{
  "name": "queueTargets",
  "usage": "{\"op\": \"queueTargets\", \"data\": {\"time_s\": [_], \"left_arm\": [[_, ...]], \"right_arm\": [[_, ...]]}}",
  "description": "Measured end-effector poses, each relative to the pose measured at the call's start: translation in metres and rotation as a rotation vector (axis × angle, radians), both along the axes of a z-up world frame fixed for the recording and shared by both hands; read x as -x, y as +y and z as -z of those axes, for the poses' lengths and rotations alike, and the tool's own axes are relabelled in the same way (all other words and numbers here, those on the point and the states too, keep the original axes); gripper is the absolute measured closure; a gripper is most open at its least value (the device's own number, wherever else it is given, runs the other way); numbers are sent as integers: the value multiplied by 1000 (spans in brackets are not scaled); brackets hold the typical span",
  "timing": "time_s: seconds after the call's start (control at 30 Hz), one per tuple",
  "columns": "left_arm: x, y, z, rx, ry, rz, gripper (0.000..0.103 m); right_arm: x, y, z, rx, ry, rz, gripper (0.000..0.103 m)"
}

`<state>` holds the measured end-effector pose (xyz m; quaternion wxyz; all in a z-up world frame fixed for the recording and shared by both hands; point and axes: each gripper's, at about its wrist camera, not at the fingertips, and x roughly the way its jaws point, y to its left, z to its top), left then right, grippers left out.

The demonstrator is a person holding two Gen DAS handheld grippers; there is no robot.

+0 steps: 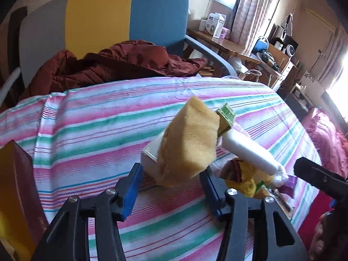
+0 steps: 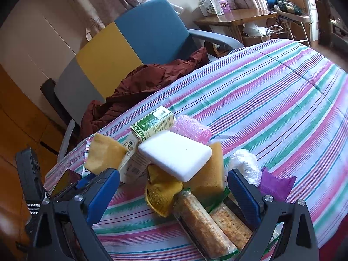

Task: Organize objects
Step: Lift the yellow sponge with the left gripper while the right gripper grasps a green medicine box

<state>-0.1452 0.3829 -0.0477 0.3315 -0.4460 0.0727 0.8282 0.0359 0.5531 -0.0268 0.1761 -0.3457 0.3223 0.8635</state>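
Left gripper (image 1: 170,187), jaws spread, frames the tan sponge (image 1: 189,143) at frame centre, likely for pickup; right gripper (image 2: 174,192), jaws likewise spread, hovers over the lower-centre pile.

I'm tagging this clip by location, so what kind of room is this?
Probably a lived-in bedroom or bed-sitting room at home. A striped bedsheet covers the work surface, a padded armchair holds a rumpled red jacket, and curtains hang at the window beside a cluttered wooden desk.

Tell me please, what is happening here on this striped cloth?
A person is sorting a pile of small household things. The left hand-held gripper is open around a yellow sponge. The right hand-held gripper is open too, over the white sponge, the cracker packs and a green box. Nothing is gripped.
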Motion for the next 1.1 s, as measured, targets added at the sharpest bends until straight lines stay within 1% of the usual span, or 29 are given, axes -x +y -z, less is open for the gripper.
{"op": "queueTargets", "data": {"time_s": [0.13,0.23,0.27,0.3,0.33,0.47,0.53,0.67,0.73,0.77,0.9,1.0,1.1], "left_arm": [[0,7,-8,34,66,16,47],[2,15,-11,46,95,44,47],[3,17,-11,44,101,56,56],[4,19,-9,47,96,68,75],[4,19,-8,48,87,75,74],[-6,3,-14,2,93,81,74],[-11,-10,-18,-20,88,72,74],[-23,-39,-22,-48,69,65,74],[-28,-55,-23,-69,44,50,74],[-30,-61,-24,-77,35,40,74],[-37,-87,-28,-114,4,7,74],[-39,-99,-33,-139,-10,-12,74],[-41,-107,-36,-149,-15,-19,74]], "right_arm": [[2,-1,0,1,-2,-11,3],[1,-1,0,3,3,-12,3],[1,-2,0,1,3,-13,3],[1,-2,-1,-1,3,-15,3],[1,-3,-1,-4,1,-17,3],[3,-8,-7,-15,13,-49,3],[10,-13,-12,-38,11,-111,3],[38,-16,-19,-98,1,-268,3],[56,-13,-21,-142,-13,-332,3],[68,-9,-20,-154,-23,-369,3],[106,10,-9,-162,-72,-448,3],[131,19,1,-172,-121,-495,3],[148,25,10,-154,-143,-524,3]]}}
